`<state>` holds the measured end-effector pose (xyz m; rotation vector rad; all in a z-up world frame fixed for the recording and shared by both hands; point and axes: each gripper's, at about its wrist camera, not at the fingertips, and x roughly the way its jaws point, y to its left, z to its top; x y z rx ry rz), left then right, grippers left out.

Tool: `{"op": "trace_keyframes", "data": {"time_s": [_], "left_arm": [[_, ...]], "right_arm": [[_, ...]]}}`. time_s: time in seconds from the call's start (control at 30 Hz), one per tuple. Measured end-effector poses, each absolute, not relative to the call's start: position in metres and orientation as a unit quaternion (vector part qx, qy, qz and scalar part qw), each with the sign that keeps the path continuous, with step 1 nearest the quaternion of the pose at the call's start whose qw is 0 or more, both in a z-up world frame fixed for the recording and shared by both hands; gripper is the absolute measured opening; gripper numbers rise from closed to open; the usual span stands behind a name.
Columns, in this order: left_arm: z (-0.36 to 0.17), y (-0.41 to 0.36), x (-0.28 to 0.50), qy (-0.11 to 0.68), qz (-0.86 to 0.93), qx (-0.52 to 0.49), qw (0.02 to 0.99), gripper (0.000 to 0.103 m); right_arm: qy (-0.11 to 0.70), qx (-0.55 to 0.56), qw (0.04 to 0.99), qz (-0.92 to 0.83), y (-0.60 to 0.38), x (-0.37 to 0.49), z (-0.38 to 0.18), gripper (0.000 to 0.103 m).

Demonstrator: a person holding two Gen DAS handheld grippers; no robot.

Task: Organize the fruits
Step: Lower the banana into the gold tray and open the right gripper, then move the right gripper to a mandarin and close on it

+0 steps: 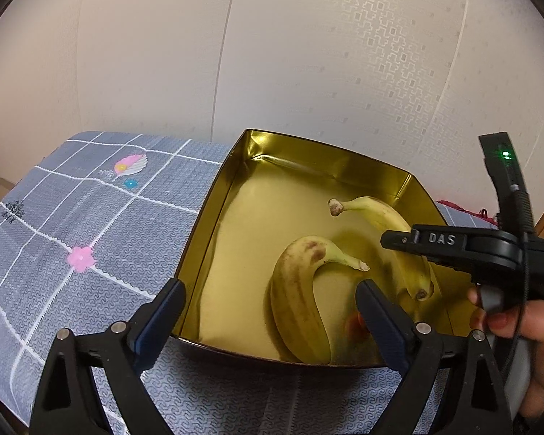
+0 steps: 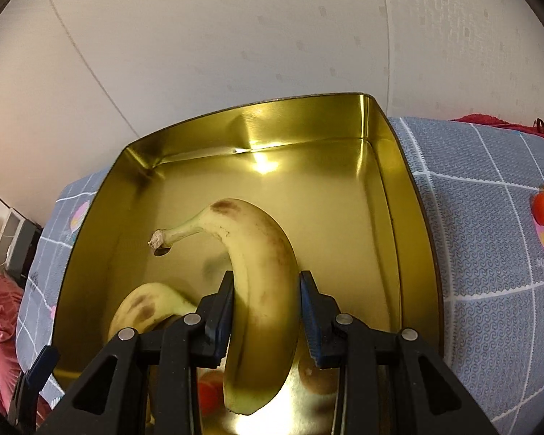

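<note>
Two bananas (image 1: 301, 301) (image 2: 261, 290) — gold tin (image 1: 214, 224), one gripped

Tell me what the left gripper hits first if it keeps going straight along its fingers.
Probably the spotted banana lying in the gold tin, which sits just ahead between the open left gripper fingers. Depth is unclear; it might meet the tin's near rim first.

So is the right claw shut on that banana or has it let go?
Shut on it: the right claw has both pads against the held banana, above the gold tin.
</note>
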<state>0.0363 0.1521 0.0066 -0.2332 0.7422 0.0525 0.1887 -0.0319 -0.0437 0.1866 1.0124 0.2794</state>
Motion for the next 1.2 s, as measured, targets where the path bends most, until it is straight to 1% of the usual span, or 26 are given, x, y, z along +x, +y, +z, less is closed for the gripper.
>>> {"op": "trace_keyframes", "data": {"time_s": [0.03, 0.2, 0.4, 0.53, 0.67, 1.0, 1.07, 1.2], "left_arm": [[0.007, 0.152, 0.037, 0.362, 0.025, -0.114, 0.925, 0.095], [0.008, 0.149, 0.037, 0.361, 0.02, -0.111, 0.926, 0.096], [0.008, 0.146, 0.038, 0.361, 0.017, -0.115, 0.925, 0.098], [0.009, 0.141, 0.037, 0.361, 0.012, -0.114, 0.925, 0.101], [0.011, 0.134, 0.037, 0.357, 0.0, -0.114, 0.927, 0.103], [0.015, 0.099, 0.036, 0.341, -0.041, -0.065, 0.937, 0.103], [0.016, 0.092, 0.035, 0.336, -0.054, -0.057, 0.939, 0.103], [0.016, 0.079, 0.035, 0.334, -0.084, -0.06, 0.937, 0.103]], "right_arm": [[0.483, 0.09, 0.861, 0.132, -0.033, 0.189, -0.044, 0.037], [0.458, 0.104, 0.87, 0.152, -0.042, 0.181, -0.032, 0.037], [0.416, 0.053, 0.892, 0.165, -0.045, 0.16, -0.01, 0.037], [0.403, 0.054, 0.899, 0.164, -0.061, 0.145, -0.006, 0.037], [0.401, 0.062, 0.9, 0.159, -0.079, 0.134, -0.005, 0.037], [0.413, 0.083, 0.897, 0.133, -0.125, 0.116, -0.021, 0.037], [0.414, 0.09, 0.897, 0.13, -0.138, 0.11, -0.023, 0.039], [0.411, 0.096, 0.899, 0.119, -0.161, 0.099, -0.023, 0.039]]}}
